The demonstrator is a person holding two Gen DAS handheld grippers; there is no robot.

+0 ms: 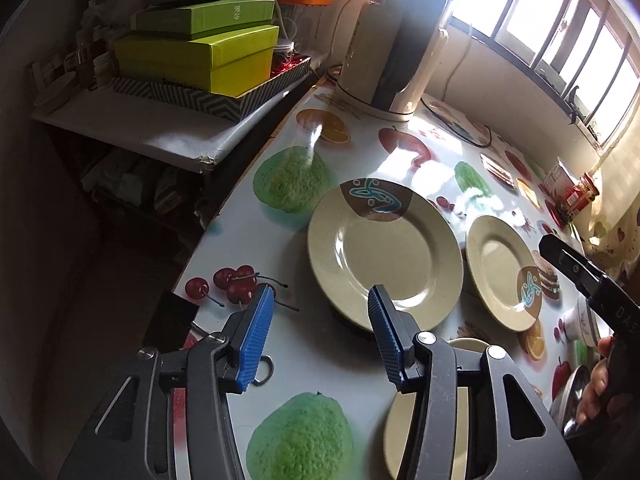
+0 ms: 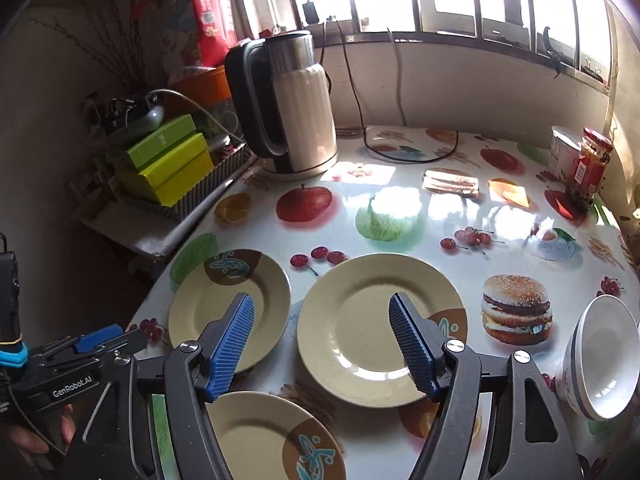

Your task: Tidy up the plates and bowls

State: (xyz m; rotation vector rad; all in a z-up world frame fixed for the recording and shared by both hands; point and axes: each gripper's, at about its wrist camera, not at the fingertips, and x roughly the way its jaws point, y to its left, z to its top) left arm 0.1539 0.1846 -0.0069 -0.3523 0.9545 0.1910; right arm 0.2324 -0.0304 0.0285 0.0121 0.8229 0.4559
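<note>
Three cream plates lie flat, face up, on the fruit-printed worktop (image 2: 400, 208). In the right wrist view the middle plate (image 2: 376, 328) has its brown patch at lower right, the left plate (image 2: 208, 304) at its top, the near plate (image 2: 260, 436) at lower right. Stacked white bowls (image 2: 600, 360) at the right edge seem tipped on their side, mouths facing left. The right gripper (image 2: 322, 344) and left gripper (image 1: 320, 332) each have their fingers partly apart, holding nothing.
</note>
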